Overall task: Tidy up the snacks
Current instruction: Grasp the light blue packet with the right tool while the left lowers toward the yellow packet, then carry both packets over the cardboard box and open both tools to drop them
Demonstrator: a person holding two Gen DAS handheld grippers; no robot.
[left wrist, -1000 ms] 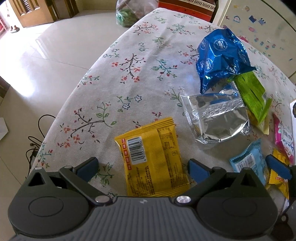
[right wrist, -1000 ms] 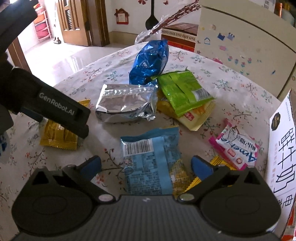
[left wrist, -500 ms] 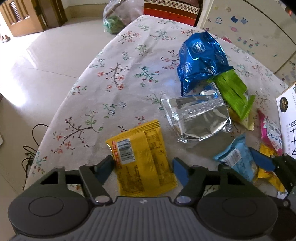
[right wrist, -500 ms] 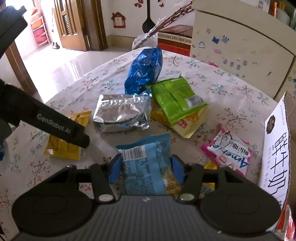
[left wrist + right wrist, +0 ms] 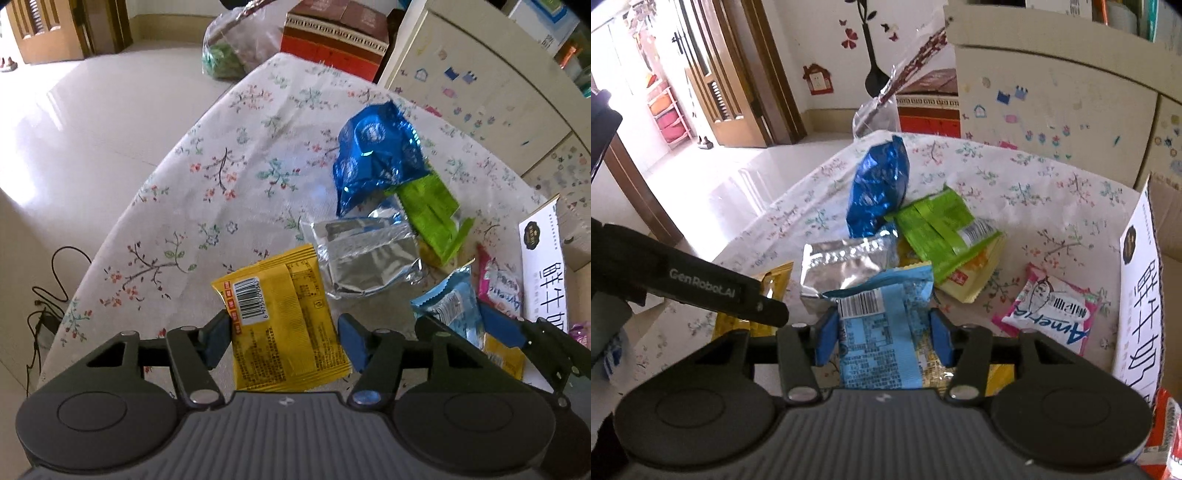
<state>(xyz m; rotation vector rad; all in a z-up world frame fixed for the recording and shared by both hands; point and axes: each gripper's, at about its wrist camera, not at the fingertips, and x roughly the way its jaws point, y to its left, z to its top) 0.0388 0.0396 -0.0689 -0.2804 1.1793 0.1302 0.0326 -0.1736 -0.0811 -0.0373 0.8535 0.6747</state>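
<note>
Left wrist view: left hand-held gripper (image 5: 283, 339) pinches the yellow packet (image 5: 281, 320), left of the silver bag (image 5: 364, 258); right hand-held gripper (image 5: 882, 339) grips the blue packet (image 5: 882, 325). Likely next: carry both to the box (image 5: 1141, 306).

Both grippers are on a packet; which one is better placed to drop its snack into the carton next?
Right. The right gripper is shut on the light blue packet, beside the white carton. The left gripper, around the yellow packet, sits farther away.
</note>
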